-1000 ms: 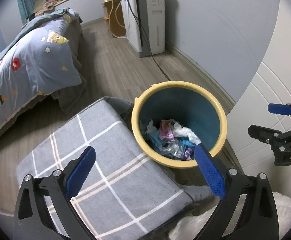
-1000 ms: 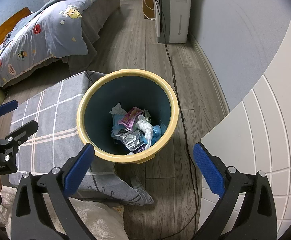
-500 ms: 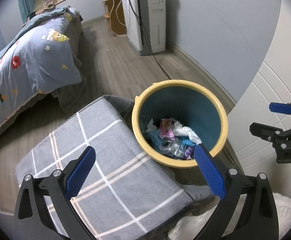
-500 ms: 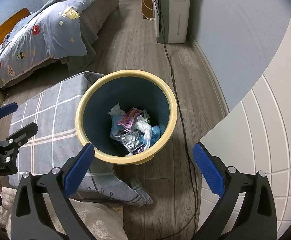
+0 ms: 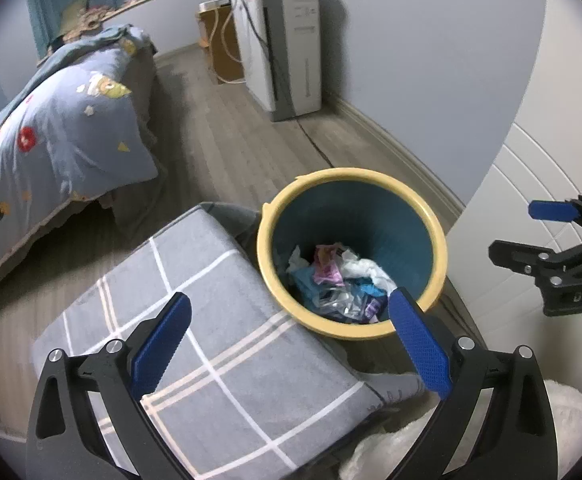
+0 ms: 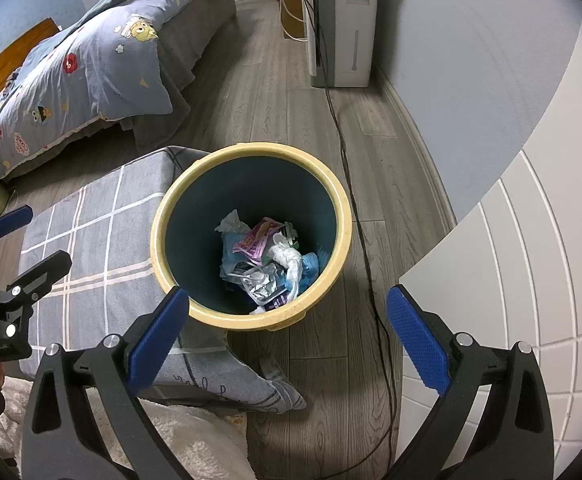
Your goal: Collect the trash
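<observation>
The round plastic trash bin with a yellow rim and dark blue inside (image 6: 251,236) stands upright on the grey wooden plank floor (image 6: 275,92), its mouth open straight upward. Its left side is pressed against the grey cushion with a white check pattern (image 6: 91,248), so no room is free there. On its right a strip of bare floor stays open, where a thin black cable (image 6: 355,208) runs from far to near, and beyond it comes the white panelled door or cabinet front (image 6: 531,280).

At the bottom of the bin lies the crumpled trash (image 6: 267,260): white tissue, a pink printed wrapper, light blue pieces and clear plastic film. The print on the wrapper is too small to read.

The left gripper (image 5: 287,340) hangs above the near edge of the cushion, its blue-padded fingers (image 5: 163,344) wide apart and holding nothing; its right finger overlaps the near rim of the bin in this view. The right gripper (image 6: 287,336) is over the near side of the bin, also spread wide and empty. On its black body, in the left wrist view, the letters "DAS" can be read.

Far to the left is a bed with a blue cartoon-printed quilt (image 6: 91,72), and far behind stands a white box-shaped appliance (image 6: 351,20), perhaps an air purifier.
</observation>
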Tool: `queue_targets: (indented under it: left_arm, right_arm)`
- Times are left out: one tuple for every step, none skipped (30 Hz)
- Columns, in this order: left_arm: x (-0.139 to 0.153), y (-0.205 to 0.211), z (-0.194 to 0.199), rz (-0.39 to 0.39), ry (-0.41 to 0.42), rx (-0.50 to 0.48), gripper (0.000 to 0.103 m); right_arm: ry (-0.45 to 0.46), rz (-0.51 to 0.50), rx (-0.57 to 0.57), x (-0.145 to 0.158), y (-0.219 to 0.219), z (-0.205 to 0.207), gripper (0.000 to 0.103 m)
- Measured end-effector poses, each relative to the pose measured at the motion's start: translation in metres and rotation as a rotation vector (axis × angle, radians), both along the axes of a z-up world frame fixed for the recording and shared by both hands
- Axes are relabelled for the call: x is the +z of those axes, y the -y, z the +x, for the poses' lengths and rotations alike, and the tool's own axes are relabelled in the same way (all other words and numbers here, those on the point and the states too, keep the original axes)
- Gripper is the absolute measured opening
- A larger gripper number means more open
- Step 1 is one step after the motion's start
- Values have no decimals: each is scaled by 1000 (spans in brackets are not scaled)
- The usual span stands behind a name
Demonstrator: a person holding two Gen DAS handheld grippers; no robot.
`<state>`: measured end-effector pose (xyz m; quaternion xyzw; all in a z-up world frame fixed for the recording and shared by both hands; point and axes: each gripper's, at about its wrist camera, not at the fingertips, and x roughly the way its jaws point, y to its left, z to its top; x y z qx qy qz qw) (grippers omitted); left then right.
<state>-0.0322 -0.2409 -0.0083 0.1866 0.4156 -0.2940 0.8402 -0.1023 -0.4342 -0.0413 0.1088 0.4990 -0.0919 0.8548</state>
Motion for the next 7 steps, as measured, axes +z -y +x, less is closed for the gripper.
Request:
queue_targets:
  left_arm:
    - [1, 1, -1, 10, 8, -3, 98]
    - [1, 2, -2, 18, 17, -5, 98]
    - [3, 3, -3, 20, 23, -8, 98]
    - [4, 4, -4, 20, 27, -9, 98]
    - [5, 5, -4, 19, 28, -8, 98]
    - [6, 4, -4, 17, 29, -4, 98]
    - [7, 3, -4, 16, 28, 0, 98]
  right_arm:
    - [-1, -1, 0, 0, 0, 0, 97]
    - [-2, -2, 1, 1, 0, 0, 97]
    - [-3, -4, 2, 2, -1, 0, 97]
    - [-5, -6, 3, 2, -2, 0, 97]
    - [-7, -8, 4, 3, -2, -1, 97]
    - [-7, -10, 6, 4, -3, -1, 97]
    - [-8, -14, 6, 5, -4, -1, 97]
